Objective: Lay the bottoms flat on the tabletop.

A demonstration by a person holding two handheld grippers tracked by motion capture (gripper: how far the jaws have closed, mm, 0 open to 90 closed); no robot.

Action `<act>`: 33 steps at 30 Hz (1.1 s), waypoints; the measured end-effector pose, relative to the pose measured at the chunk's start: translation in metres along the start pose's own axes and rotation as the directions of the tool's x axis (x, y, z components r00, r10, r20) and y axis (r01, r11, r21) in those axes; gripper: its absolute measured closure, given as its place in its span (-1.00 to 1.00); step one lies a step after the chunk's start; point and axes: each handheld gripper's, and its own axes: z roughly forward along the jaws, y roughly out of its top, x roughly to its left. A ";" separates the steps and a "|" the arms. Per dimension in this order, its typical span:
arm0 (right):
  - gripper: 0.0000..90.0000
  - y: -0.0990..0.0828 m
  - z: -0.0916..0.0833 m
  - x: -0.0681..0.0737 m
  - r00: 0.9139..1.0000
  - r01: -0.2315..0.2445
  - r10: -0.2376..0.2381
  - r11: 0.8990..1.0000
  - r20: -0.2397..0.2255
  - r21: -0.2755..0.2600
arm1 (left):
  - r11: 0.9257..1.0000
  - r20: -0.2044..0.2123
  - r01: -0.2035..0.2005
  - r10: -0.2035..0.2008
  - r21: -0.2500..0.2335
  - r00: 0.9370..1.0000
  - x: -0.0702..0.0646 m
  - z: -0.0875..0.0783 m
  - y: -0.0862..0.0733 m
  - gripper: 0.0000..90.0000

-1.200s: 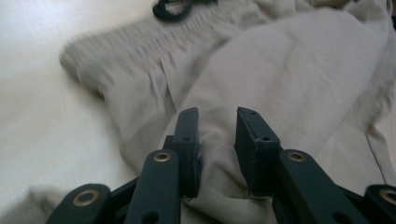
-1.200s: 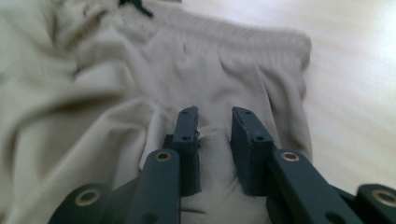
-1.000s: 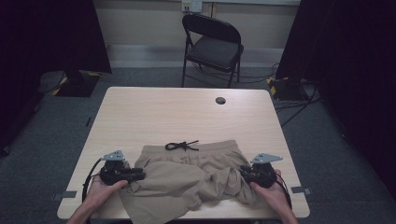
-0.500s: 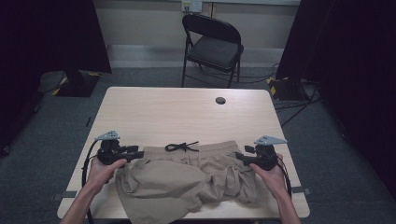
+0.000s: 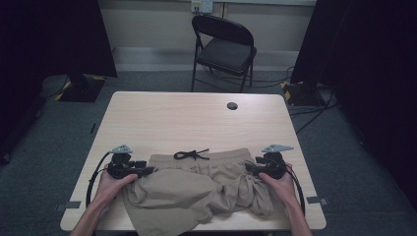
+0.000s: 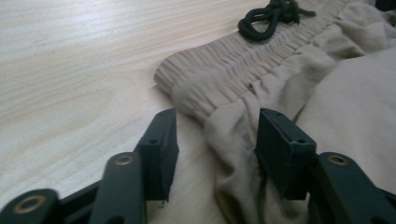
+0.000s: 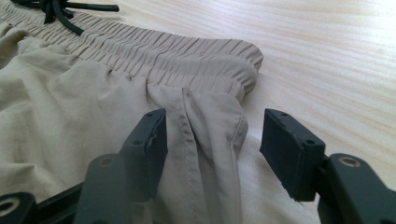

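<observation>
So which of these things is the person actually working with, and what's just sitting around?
In use:
- tan shorts with black drawstring
- left gripper, jaws just opened, fabric between them
- right gripper, jaws just opened, side seam between them
- wooden table

Just around:
- black folding chair
- round dark cap set in the tabletop
- floor cables

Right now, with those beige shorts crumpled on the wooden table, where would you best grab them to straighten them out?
Probably the two ends of the gathered elastic waistband of the beige fabric shorts, one from each side. It lies flat and thick there, beside the side seam; each open hand-held gripper already straddles a corner.
</observation>
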 end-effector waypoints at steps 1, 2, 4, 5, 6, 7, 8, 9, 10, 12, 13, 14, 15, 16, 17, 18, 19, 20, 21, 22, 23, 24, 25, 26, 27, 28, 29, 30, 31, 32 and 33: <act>-0.04 0.000 0.000 0.000 1.000 0.001 -0.001 1.000 -0.005 0.001 | 1.000 0.003 -0.002 0.002 0.002 1.000 -0.001 0.000 -0.001 0.16; -0.04 0.000 0.000 0.000 1.000 0.001 -0.001 1.000 -0.005 0.001 | 1.000 0.008 0.000 0.000 0.018 1.000 -0.003 0.002 -0.003 0.16; 0.14 -0.001 0.004 0.001 1.000 0.006 -0.006 1.000 -0.001 0.011 | 1.000 0.016 -0.019 0.018 0.024 1.000 -0.007 0.005 -0.003 0.30; 0.14 -0.001 0.004 0.001 1.000 0.006 -0.006 1.000 -0.001 0.011 | 1.000 0.016 -0.019 0.018 0.024 1.000 -0.007 0.005 -0.003 0.35; 0.25 -0.002 0.007 0.003 1.000 0.011 -0.011 1.000 -0.007 0.019 | 0.999 0.028 -0.014 0.014 0.028 1.000 -0.006 0.006 -0.003 0.40; 0.34 -0.002 0.008 0.004 1.000 0.010 -0.010 1.000 0.002 0.023 | 1.000 0.030 -0.013 0.013 0.028 0.999 -0.005 0.005 -0.003 0.46; 0.44 -0.002 0.009 0.005 1.000 0.013 -0.013 1.000 0.001 0.023 | 1.000 0.030 -0.010 0.010 0.027 0.999 -0.004 0.005 -0.003 0.54; 0.52 -0.003 0.009 0.006 1.000 0.014 -0.014 1.000 -0.001 0.025 | 1.000 0.037 -0.006 0.005 0.030 0.999 -0.003 0.005 -0.003 0.59; 0.61 -0.003 0.010 0.007 1.000 0.015 -0.015 1.000 -0.003 0.026 | 0.999 0.049 -0.001 0.000 0.032 0.999 -0.002 0.006 -0.003 0.66; 0.75 -0.003 0.009 0.008 1.000 0.022 -0.022 0.999 -0.005 0.024 | 0.999 0.055 0.002 -0.003 0.032 0.998 -0.002 0.007 -0.004 0.83; 0.82 -0.002 0.008 0.009 1.000 0.027 -0.027 1.000 -0.003 0.014 | 0.999 0.063 -0.004 0.002 0.032 0.998 -0.002 0.008 -0.004 0.89; 0.86 -0.001 0.007 0.008 1.000 0.025 -0.025 1.000 -0.009 0.003 | 0.999 0.058 -0.016 0.014 0.029 0.998 -0.003 0.008 -0.004 0.92; 0.86 -0.001 0.007 0.008 1.000 0.025 -0.025 1.000 -0.009 0.003 | 0.999 0.058 -0.016 0.014 0.029 0.998 -0.003 0.008 -0.004 0.93; 0.91 -0.001 0.005 0.008 1.000 0.025 -0.025 1.000 -0.006 -0.007 | 1.000 0.059 -0.011 0.009 0.020 0.998 -0.001 0.007 -0.004 0.93; 0.95 0.001 0.001 0.007 1.000 0.025 -0.025 0.999 -0.018 -0.035 | 1.000 0.059 0.008 -0.008 -0.002 0.998 -0.001 0.006 -0.003 0.94; 0.96 0.002 -0.001 0.007 1.000 0.017 -0.018 0.999 -0.021 -0.045 | 1.000 0.055 0.001 0.000 -0.011 0.998 -0.001 0.004 -0.002 0.94; 0.96 0.003 -0.003 0.007 1.000 0.018 -0.019 0.998 -0.021 -0.063 | 1.000 0.055 0.001 0.000 -0.011 0.998 -0.001 0.004 -0.002 0.94; 0.97 0.004 -0.006 0.008 1.000 0.015 -0.016 0.997 -0.014 -0.077 | 0.999 0.062 -0.002 0.005 -0.035 0.998 -0.004 0.002 0.001 0.95; 0.97 0.005 -0.009 0.008 1.000 0.014 -0.015 0.995 -0.007 -0.095 | 0.999 0.062 -0.002 0.005 -0.035 0.998 -0.004 0.002 0.001 0.95; 0.97 0.007 -0.011 0.009 1.000 0.010 -0.011 0.993 -0.003 -0.119 | 0.998 0.057 -0.015 0.019 -0.068 0.998 -0.007 -0.002 0.005 0.95; 0.97 0.009 -0.015 0.010 1.000 0.009 -0.009 0.991 0.001 -0.136 | 0.996 0.058 -0.020 0.025 -0.085 0.998 -0.009 -0.004 0.007 0.95; 0.97 0.011 -0.018 0.010 1.000 0.004 -0.004 0.988 0.000 -0.154 | 0.994 0.052 -0.025 0.031 -0.108 0.998 -0.011 -0.006 0.009 0.95; 0.97 0.013 -0.021 0.012 1.000 -0.001 0.000 0.986 -0.003 -0.168 | 0.994 0.052 -0.025 0.031 -0.108 0.998 -0.011 -0.006 0.009 0.95; 0.97 0.016 -0.024 0.013 1.000 0.002 -0.003 0.984 -0.006 -0.180 | 0.988 0.052 -0.026 0.034 -0.151 0.998 -0.013 -0.012 0.014 0.95; 0.97 0.016 -0.024 0.013 1.000 0.002 -0.003 0.984 -0.006 -0.180 | 0.988 0.052 -0.026 0.034 -0.151 0.998 -0.013 -0.012 0.014 0.95; 0.97 0.020 -0.031 0.016 1.000 0.008 -0.010 0.978 -0.007 -0.207 | 0.984 0.049 -0.031 0.041 -0.177 0.998 -0.015 -0.018 0.018 0.95; 0.97 0.020 -0.031 0.016 1.000 0.008 -0.010 0.978 -0.007 -0.207 | 0.984 0.049 -0.031 0.041 -0.177 0.998 -0.015 -0.018 0.018 0.95; 0.97 0.024 -0.038 0.017 1.000 0.003 -0.007 0.971 -0.016 -0.239 | 0.979 0.061 -0.029 0.042 -0.200 0.997 -0.016 -0.025 0.023 0.95; 0.97 0.024 -0.038 0.017 1.000 0.003 -0.007 0.971 -0.016 -0.239 | 0.979 0.061 -0.029 0.042 -0.200 0.997 -0.016 -0.025 0.023 0.95; 0.97 0.028 -0.044 0.018 1.000 0.000 -0.008 0.966 -0.029 -0.260 | 0.975 0.059 -0.027 0.041 -0.219 0.997 -0.017 -0.029 0.025 0.95; 0.97 0.028 -0.044 0.018 1.000 0.000 -0.008 0.966 -0.029 -0.260 | 0.972 0.060 -0.025 0.040 -0.234 0.997 -0.019 -0.033 0.026 0.95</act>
